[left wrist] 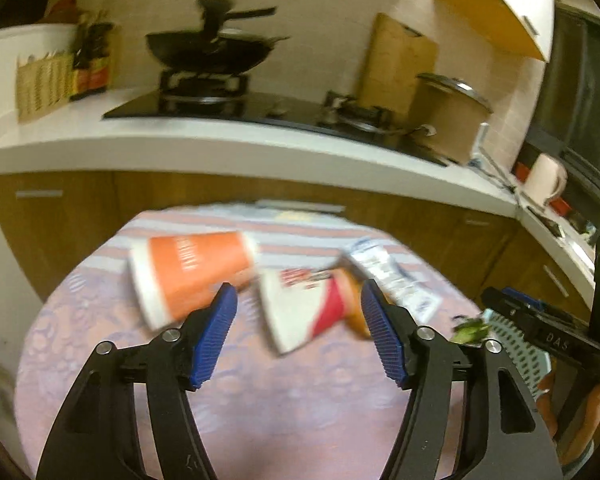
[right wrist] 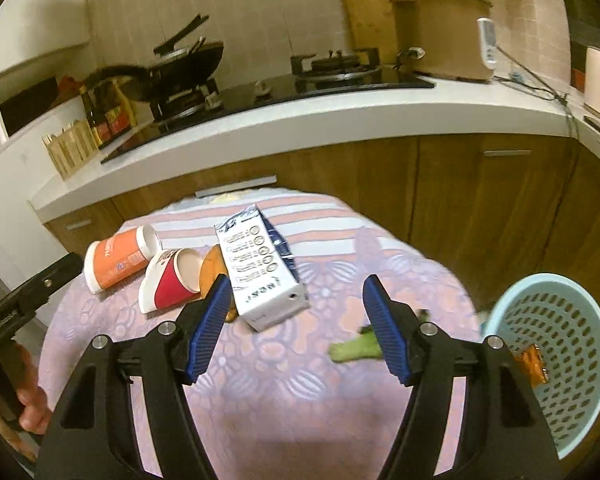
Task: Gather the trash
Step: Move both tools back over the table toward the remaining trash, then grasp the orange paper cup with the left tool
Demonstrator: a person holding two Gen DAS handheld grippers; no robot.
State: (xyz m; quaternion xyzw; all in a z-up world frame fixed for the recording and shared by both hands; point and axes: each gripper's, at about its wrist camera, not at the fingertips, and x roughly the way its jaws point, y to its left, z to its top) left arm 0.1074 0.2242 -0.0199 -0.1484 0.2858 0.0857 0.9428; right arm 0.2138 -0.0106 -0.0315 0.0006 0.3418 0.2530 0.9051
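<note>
Blue-padded left gripper point(left wrist: 298, 334) & right gripper point(right wrist: 296, 328) hovering spread, empty; table litter awaiting light-blue basket point(right wrist: 556, 364) alongside.

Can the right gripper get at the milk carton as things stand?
Probably yes. The right gripper is open and empty, and the milk carton lies flat on the table just ahead of it, top side clear. A flat orange piece and the red cup crowd its left side.
</note>
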